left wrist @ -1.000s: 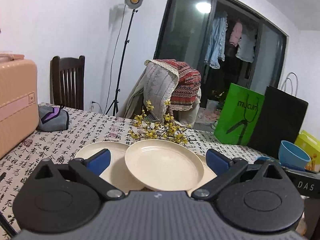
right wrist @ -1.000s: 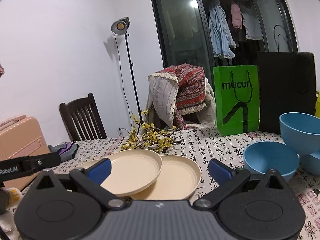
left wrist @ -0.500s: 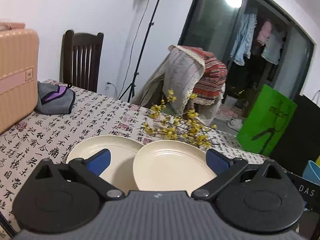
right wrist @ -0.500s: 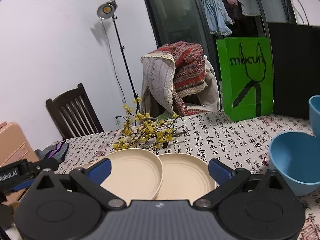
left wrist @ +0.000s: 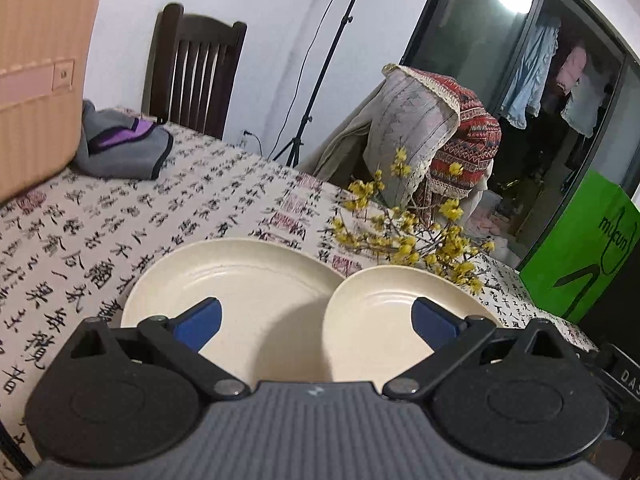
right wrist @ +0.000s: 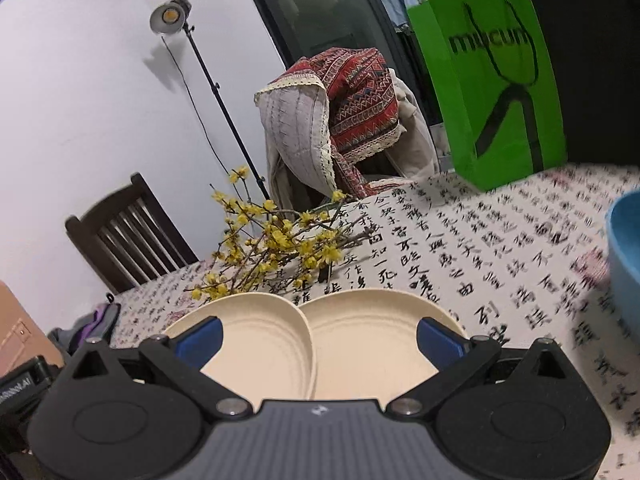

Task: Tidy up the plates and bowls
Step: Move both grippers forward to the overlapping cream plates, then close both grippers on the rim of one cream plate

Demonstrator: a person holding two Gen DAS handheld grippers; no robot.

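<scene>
Plates sit side by side on the desk (left wrist: 120, 216): the left plate (left wrist: 240, 284) flat, the right plate (left wrist: 384, 320) with its edge riding over the left one's rim. My left claw (left wrist: 316, 318) hangs low before both, fingers wide apart, holding nothing. My right claw (right wrist: 318, 338) faces the same pair, also spread and empty. A blue bowl (right wrist: 626, 256) stands at the far right edge of that view. The risk, I judge, is both claws closing on the same overlap: a nudge there could skid the upper plate off the lower, or push it back into the flower twigs (right wrist: 276, 248) just behind. The rims look thin, so a shallow pinch may slip.
</scene>
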